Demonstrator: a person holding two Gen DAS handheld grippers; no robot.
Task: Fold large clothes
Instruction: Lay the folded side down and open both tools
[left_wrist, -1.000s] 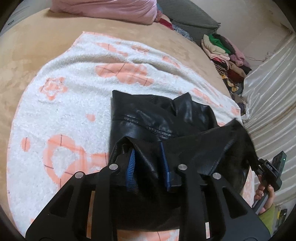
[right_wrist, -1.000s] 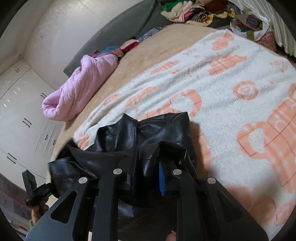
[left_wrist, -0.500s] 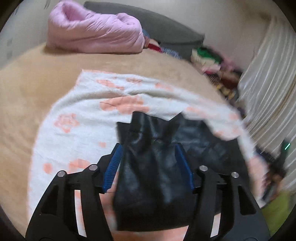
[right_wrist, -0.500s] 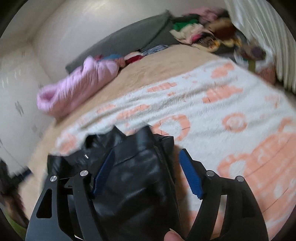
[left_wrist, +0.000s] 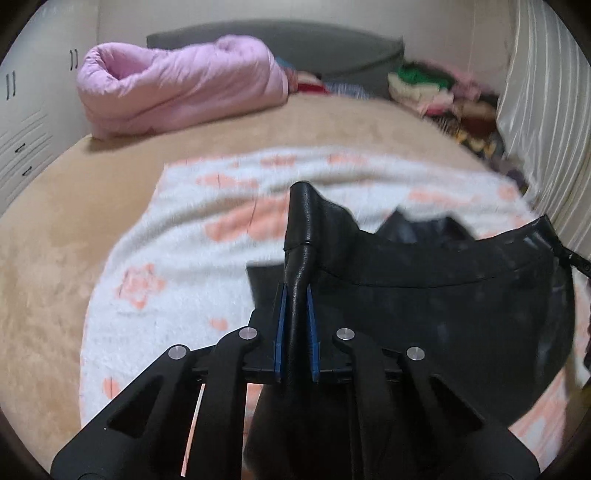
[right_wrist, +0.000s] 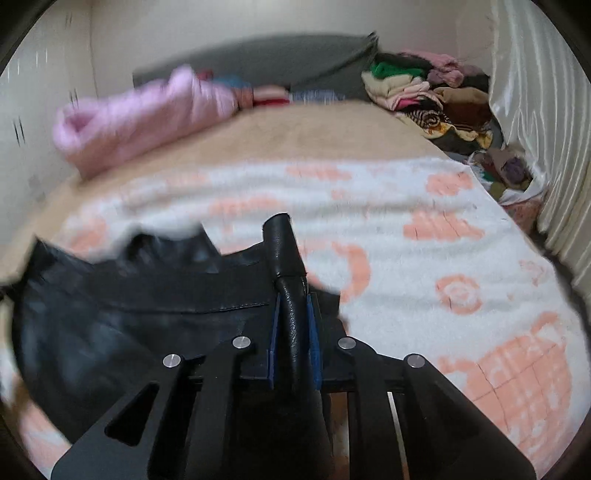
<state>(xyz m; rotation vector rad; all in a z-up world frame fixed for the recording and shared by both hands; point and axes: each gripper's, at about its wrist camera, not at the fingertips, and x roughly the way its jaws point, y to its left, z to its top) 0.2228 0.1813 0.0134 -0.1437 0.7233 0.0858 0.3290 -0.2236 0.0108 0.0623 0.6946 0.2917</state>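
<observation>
Your left hand-held gripper (left_wrist: 295, 295) had clamped tight on one folded edge of the black leather jacket (left_wrist: 443, 314); your right hand-held gripper (right_wrist: 293, 299) was closing on the other, leather pinched between its pads. The jacket hung over the patterned blanket (left_wrist: 177, 266), open bed (left_wrist: 55, 229) around; beyond, a pink duvet (left_wrist: 177, 85) and heaped clothes (right_wrist: 417, 92)

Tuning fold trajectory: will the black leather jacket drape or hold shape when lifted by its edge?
Probably semi-stiff: the edge of the black leather jacket stands up past the left hand-held gripper instead of flopping. It likely still sags, as the span between both grips bows. The glossy surface may slip; the right hand-held gripper pinches only a rolled seam.
</observation>
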